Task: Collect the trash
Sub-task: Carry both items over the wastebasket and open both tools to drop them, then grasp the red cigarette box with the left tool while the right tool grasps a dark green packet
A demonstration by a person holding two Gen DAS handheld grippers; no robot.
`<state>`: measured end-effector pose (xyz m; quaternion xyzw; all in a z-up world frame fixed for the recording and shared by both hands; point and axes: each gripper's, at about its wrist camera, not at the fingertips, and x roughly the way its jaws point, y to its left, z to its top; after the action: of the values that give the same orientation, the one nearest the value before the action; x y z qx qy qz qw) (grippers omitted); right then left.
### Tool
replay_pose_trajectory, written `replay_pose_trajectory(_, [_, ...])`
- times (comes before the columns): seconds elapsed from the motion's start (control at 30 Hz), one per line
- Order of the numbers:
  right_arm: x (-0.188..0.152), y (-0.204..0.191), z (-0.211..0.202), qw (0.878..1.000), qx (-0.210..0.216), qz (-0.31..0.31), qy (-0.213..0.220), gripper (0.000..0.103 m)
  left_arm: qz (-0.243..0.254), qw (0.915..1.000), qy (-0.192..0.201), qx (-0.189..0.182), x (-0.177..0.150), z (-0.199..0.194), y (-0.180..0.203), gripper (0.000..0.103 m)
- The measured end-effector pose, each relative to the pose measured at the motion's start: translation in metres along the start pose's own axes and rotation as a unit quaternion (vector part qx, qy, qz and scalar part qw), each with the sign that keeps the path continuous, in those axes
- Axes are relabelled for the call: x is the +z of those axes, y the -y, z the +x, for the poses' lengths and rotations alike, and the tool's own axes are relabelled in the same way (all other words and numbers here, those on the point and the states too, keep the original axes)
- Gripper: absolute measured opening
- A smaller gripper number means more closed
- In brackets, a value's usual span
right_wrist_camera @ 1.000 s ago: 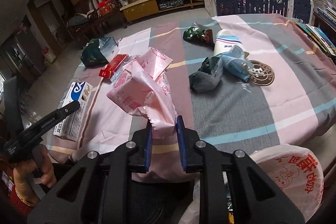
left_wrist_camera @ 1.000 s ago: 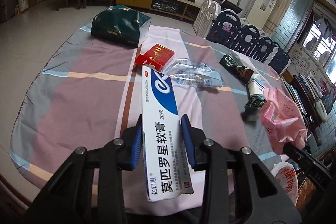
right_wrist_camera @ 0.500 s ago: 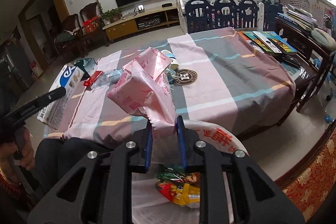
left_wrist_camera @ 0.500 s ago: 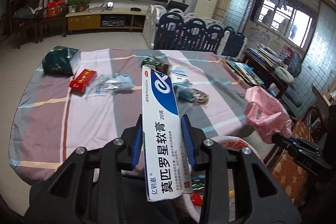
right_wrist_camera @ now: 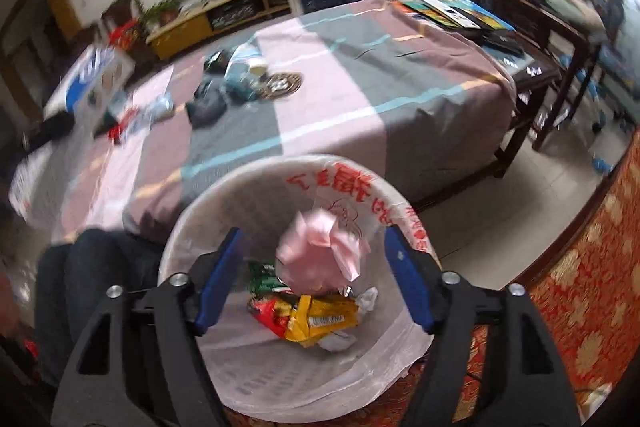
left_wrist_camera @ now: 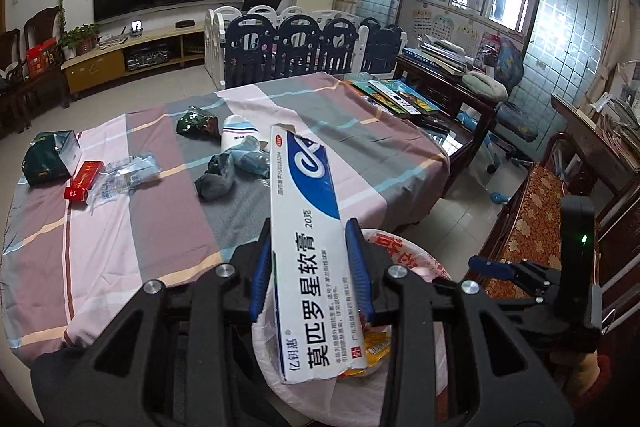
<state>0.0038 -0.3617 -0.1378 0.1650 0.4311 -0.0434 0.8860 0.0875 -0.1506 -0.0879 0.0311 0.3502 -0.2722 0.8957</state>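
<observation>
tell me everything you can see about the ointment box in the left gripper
The ointment box is a long, slim white carton with a blue swoosh and dark Chinese lettering. Its far end flap looks torn open. The left gripper clamps it by its long sides, about midway. It hangs over the lined trash bin, touching nothing else.

the bin (right_wrist_camera: pixel 224 223) stands just before the table (right_wrist_camera: pixel 400 83), with the crumpled bag (right_wrist_camera: pixel 320 251) above wrappers (right_wrist_camera: pixel 316 315) inside it.
</observation>
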Motion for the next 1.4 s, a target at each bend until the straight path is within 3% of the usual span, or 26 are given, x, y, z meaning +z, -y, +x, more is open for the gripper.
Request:
replay_pose_trajectory(0.2, [0.011, 0.044, -0.020, 0.994, 0.014, 0.103, 0.028, 0.074, 0.003, 0.9986, -0.033, -0.041, -0.007, 0.017, 0.015, 0.039])
replay_pose_trajectory(0.27, [0.011, 0.051, -0.025, 0.993, 0.009, 0.115, 0.032, 0.074, 0.009, 0.9981, -0.040, -0.045, -0.009, 0.020, 0.021, 0.054])
replay_pose_trajectory(0.3, [0.012, 0.053, -0.026, 0.992, 0.006, 0.118, 0.034, 0.075, 0.009, 0.9979, -0.042, -0.049, -0.010, 0.020, 0.022, 0.073])
replay_pose_trajectory(0.33, [0.012, 0.054, -0.027, 0.992, 0.004, 0.121, 0.035, 0.075, 0.008, 0.9980, -0.040, -0.048, -0.010, 0.019, 0.025, 0.083])
replay_pose_trajectory(0.5, [0.013, 0.050, -0.022, 0.992, 0.008, 0.122, 0.032, 0.078, 0.012, 0.9995, -0.029, -0.009, -0.009, 0.018, 0.017, 0.089])
replay_pose_trajectory(0.63, [0.012, 0.040, -0.017, 0.994, 0.005, 0.106, 0.024, 0.078, -0.010, 0.9990, -0.020, 0.038, -0.010, 0.022, -0.012, 0.091])
replay_pose_trajectory(0.73, [0.012, 0.031, -0.008, 0.996, 0.001, 0.091, 0.015, 0.078, -0.028, 0.9954, -0.015, 0.090, -0.011, 0.028, -0.050, 0.091])
replay_pose_trajectory(0.9, [0.012, 0.024, 0.012, 0.997, -0.004, 0.076, -0.004, 0.078, -0.078, 0.9785, -0.014, 0.190, -0.001, 0.056, -0.168, 0.091])
replay_pose_trajectory(1.1, [0.019, 0.015, 0.046, 0.997, -0.012, 0.072, -0.037, 0.078, -0.137, 0.9561, -0.063, 0.251, 0.032, 0.118, -0.324, 0.091])
replay_pose_trajectory(1.2, [0.027, 0.009, 0.063, 0.996, -0.010, 0.076, -0.050, 0.078, -0.141, 0.9500, -0.088, 0.264, 0.047, 0.150, -0.374, 0.090])
replay_pose_trajectory(1.37, [0.048, -0.008, 0.092, 0.995, 0.006, 0.083, -0.061, 0.078, -0.120, 0.9559, -0.154, 0.220, 0.056, 0.205, -0.404, 0.089])
replay_pose_trajectory(1.4, [0.055, -0.015, 0.099, 0.995, 0.015, 0.080, -0.060, 0.078, -0.114, 0.9548, -0.168, 0.217, 0.054, 0.216, -0.407, 0.084])
